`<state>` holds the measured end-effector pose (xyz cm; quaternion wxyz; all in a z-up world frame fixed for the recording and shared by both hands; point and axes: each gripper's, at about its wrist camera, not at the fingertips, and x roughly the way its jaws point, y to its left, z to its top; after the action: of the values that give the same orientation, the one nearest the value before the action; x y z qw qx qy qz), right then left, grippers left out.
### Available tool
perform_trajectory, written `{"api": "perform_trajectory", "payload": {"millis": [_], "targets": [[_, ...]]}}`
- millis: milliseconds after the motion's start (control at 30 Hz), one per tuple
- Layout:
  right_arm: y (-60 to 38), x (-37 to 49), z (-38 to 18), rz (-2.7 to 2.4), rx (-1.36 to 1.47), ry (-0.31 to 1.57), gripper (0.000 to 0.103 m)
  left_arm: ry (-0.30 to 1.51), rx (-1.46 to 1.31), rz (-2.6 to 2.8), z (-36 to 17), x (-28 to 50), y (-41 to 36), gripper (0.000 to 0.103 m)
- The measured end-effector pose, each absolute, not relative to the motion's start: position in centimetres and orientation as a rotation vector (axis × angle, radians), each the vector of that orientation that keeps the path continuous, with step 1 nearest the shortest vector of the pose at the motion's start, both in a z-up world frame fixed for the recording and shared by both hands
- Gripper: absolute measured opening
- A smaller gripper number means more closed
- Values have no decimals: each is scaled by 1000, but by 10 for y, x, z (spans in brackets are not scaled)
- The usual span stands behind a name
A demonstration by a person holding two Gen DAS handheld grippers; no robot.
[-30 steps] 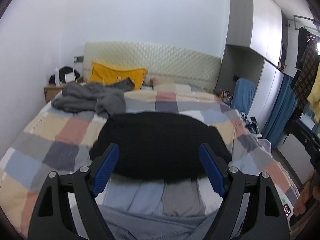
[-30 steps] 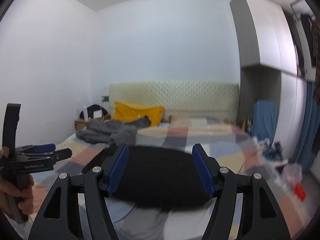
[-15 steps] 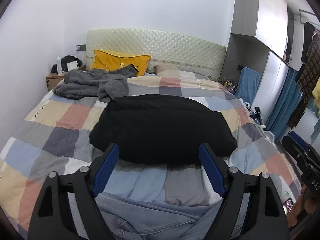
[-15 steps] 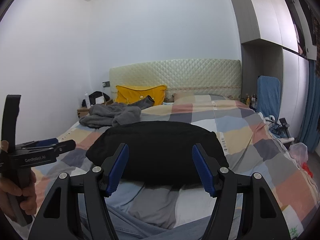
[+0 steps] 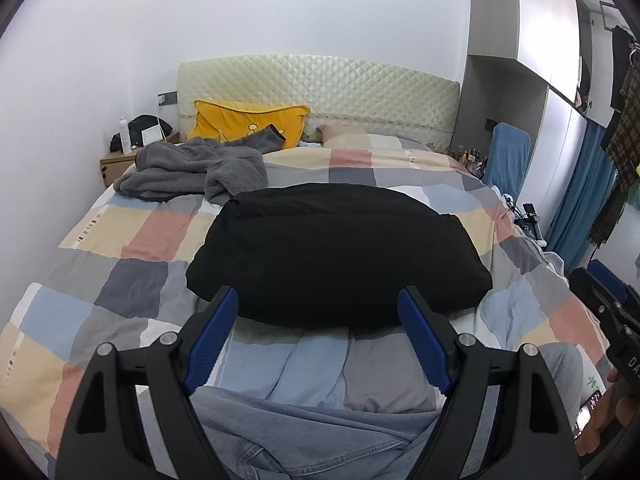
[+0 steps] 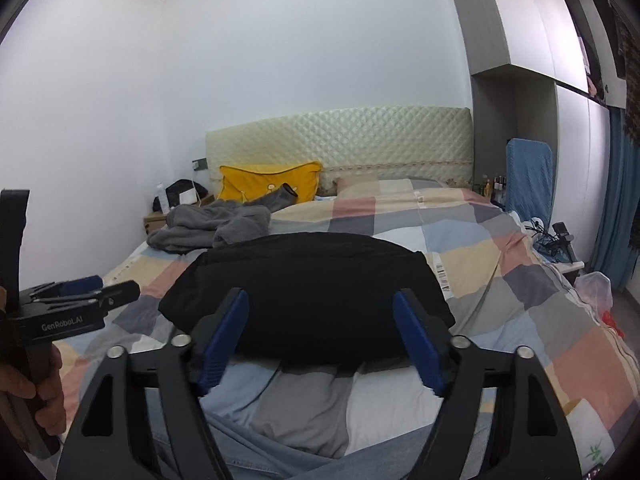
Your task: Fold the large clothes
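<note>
A folded black garment [image 5: 336, 252] lies in the middle of the checked bed cover; it also shows in the right wrist view [image 6: 308, 292]. A blue denim garment [image 5: 312, 432] lies at the near edge, under both grippers, also in the right wrist view [image 6: 256, 460]. A crumpled grey garment [image 5: 192, 172] lies at the far left near the pillows. My left gripper [image 5: 318, 340] is open and empty above the denim. My right gripper [image 6: 320, 340] is open and empty, held above the bed's near edge. The left gripper also shows at the right wrist view's left edge [image 6: 80, 304].
A yellow pillow [image 5: 248, 124] leans on the quilted headboard [image 5: 320, 88]. A nightstand [image 5: 120, 160] with a bottle stands at the far left. Wardrobes, a blue chair [image 5: 508, 156] and hanging clothes line the right side.
Both grippers have tilted down and steadied, so more of the bed and the denim garment at the near edge shows. Both stay open.
</note>
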<state>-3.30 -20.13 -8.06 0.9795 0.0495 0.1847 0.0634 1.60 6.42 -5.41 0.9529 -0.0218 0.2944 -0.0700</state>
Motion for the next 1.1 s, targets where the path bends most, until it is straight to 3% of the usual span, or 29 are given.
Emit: {"api": "perform_trajectory", "payload": {"millis": [100, 400, 500, 600, 1100], "targets": [[-205, -30, -81, 123, 112, 373, 77, 614, -53, -150, -56, 20, 63, 82], [-210, -21, -89, 121, 125, 390, 102, 638, -89, -141, -61, 28, 66, 84], [-209, -20, -89, 123, 125, 387, 103, 640, -78, -136, -62, 30, 65, 88], [-209, -18, -90, 119, 121, 394, 103, 631, -77, -134, -63, 31, 64, 102], [-215, -4, -106, 118, 148, 444, 103, 639, -62, -91, -68, 29, 63, 103]]}}
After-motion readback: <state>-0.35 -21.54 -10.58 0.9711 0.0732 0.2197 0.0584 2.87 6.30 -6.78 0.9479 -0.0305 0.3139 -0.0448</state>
